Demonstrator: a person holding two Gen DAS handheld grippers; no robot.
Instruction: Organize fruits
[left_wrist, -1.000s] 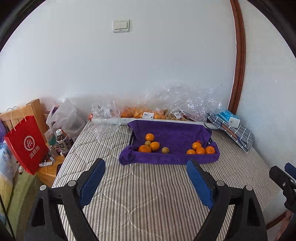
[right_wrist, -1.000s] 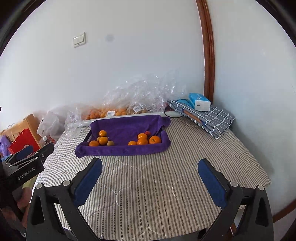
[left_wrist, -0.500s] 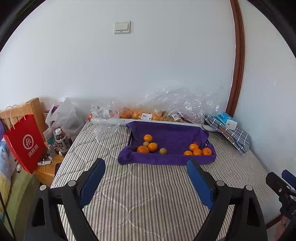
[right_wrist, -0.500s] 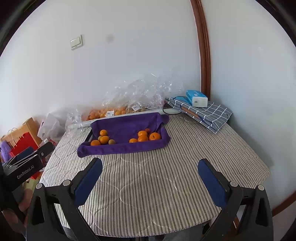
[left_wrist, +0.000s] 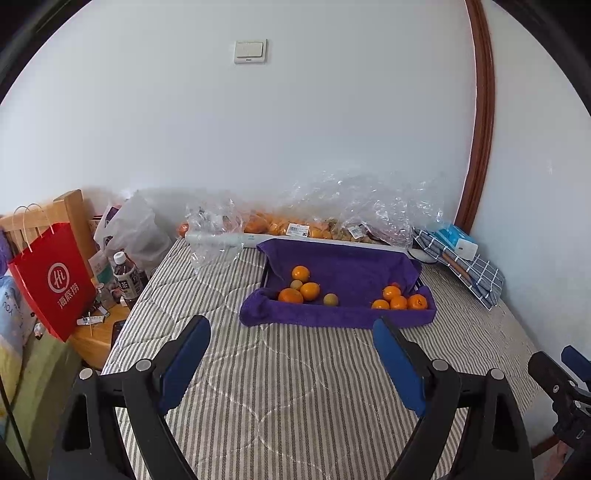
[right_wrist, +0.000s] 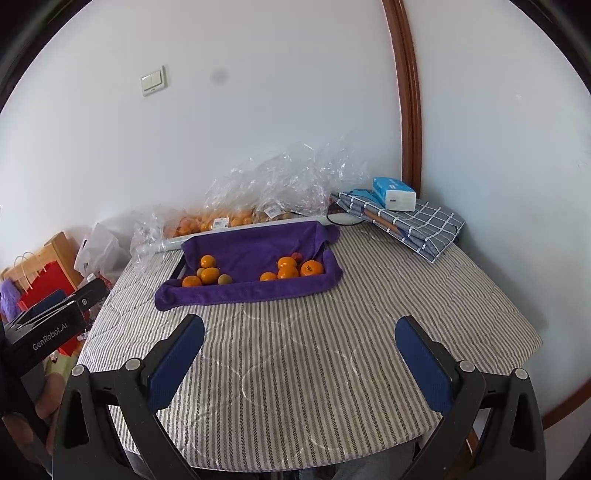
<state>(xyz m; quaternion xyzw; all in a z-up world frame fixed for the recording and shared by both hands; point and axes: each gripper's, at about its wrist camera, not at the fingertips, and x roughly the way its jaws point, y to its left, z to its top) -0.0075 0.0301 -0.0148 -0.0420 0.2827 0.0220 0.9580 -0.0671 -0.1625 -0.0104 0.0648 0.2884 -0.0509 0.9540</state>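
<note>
We hold both grippers back over striped mattress (right_wrist: 332, 369), well short of fruit. Left gripper (left_wrist: 291, 354) jaws wide apart, nothing between; right gripper (right_wrist: 299, 354) same.

Fruit in tray w/ purple towel (left_wrist: 343, 266), near wall: left bunch (left_wrist: 301, 286) = oranges + two greenish ones, right bunch (left_wrist: 399, 299) all orange.

Step unclear: partly sorted or nearly done, can't tell. Any pick needs long reach fwd.

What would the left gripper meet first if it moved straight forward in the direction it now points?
Probably the near folded edge of the purple towel lining the tray. The open left gripper points across bare striped mattress toward it; nothing stands between. Depth is uncertain.
</note>
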